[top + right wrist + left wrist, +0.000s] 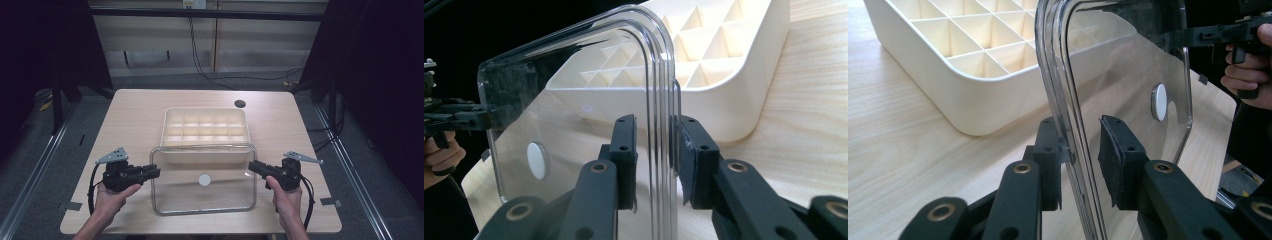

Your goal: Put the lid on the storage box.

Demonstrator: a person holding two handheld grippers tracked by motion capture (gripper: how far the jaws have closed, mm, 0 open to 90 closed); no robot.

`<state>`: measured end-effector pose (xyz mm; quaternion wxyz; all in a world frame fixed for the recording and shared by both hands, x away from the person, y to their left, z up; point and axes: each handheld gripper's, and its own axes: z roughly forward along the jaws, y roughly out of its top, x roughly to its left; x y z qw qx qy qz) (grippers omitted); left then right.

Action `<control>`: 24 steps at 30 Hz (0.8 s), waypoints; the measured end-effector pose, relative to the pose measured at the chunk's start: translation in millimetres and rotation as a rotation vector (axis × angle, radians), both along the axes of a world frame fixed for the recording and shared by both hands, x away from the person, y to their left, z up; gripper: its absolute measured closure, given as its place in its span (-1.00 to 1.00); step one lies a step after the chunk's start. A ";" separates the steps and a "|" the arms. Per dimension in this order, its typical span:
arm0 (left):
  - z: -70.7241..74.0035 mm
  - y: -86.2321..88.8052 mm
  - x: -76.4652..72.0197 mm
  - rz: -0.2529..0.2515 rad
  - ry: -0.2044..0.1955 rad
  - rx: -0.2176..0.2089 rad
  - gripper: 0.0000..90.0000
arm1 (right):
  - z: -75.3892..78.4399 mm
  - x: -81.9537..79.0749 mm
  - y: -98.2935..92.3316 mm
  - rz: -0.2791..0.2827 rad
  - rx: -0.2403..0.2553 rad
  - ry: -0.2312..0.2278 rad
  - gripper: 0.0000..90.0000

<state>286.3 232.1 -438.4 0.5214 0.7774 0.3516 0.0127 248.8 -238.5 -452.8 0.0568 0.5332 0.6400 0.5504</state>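
Observation:
A clear plastic lid (220, 192) with a white round sticker (204, 180) hangs level just above the table, its far edge over the front wall of a cream box of small compartments (165, 125). My left gripper (156, 172) is shut on the lid's left rim, and my right gripper (251, 166) is shut on its right rim. In the left gripper view the black pads (1080, 150) stand on either side of the lid's rim (1063, 75), with the box (948, 90) beyond. The right gripper view shows its pads (654, 145) pinching the rim (659, 75), with the box (734, 110) behind.
The wooden table (135, 115) has a dark round hole (240, 104) behind the box. Its front edge runs close under my hands. Cables lie on the grey floor past the far edge.

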 end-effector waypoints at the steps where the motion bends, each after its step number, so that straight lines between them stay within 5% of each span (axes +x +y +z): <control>1: 0.6 0.5 0.4 0.003 -0.001 0.000 0.59 | 0.9 0.6 0.5 -0.001 0.004 0.002 0.61; 24: 17.1 6.9 18.0 0.031 -0.006 -0.026 0.64 | 26.4 16.6 4.4 0.005 0.006 -0.047 0.64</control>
